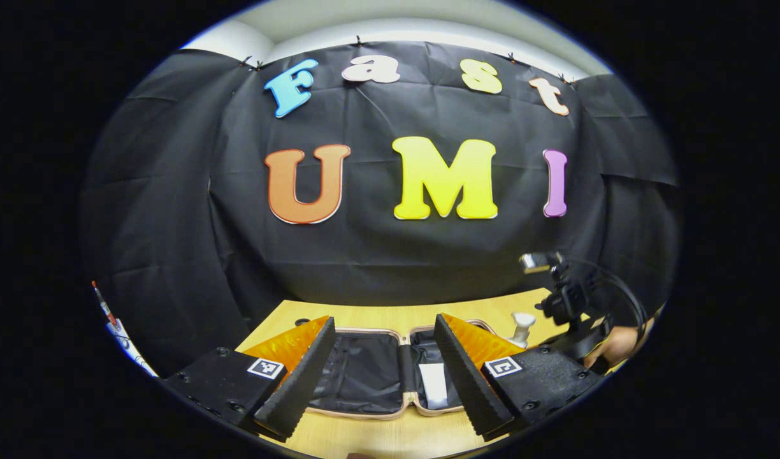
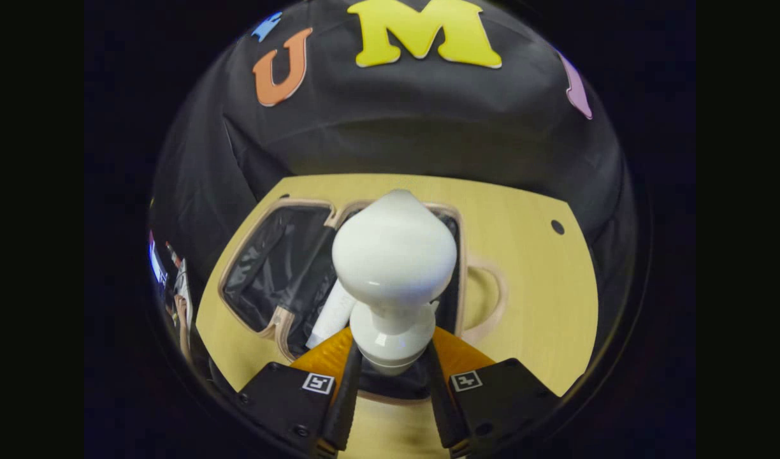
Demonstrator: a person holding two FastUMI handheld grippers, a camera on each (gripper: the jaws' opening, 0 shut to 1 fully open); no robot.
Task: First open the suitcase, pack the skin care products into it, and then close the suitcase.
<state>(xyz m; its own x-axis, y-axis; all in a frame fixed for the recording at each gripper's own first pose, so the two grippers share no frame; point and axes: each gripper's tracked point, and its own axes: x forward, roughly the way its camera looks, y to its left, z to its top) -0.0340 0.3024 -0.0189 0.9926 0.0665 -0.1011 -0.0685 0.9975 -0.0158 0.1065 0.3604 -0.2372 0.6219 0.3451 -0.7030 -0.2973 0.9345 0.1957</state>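
The tabletop (image 2: 543, 287) carries the suitcase (image 2: 272, 268), lying flat and wide open, both dark-lined halves side by side, hinge line running away from the tongs. A loop handle sticks out on the right half's outer edge in the right gripper view.

Inside the right half lies a white tube (image 1: 433, 385), flat on the lining, its long axis roughly parallel to the hinge; in the right gripper view it (image 2: 331, 315) slants a little, partly hidden behind the bottle.

The right tongs (image 2: 392, 395) pinch a white bottle (image 2: 394, 255) by its narrow base, both fingers pressed on it. The bottle's long axis follows the fingers, bulbous end pointing away from the camera, over the suitcase's right half. From the left gripper view the bottle (image 1: 522, 326) stands upright just beyond the suitcase's far right corner, with the right tongs and a hand (image 1: 619, 345) behind.

The left tongs (image 1: 383, 376) are spread wide, holding nothing, low over the near edge of the suitcase (image 1: 364, 373).
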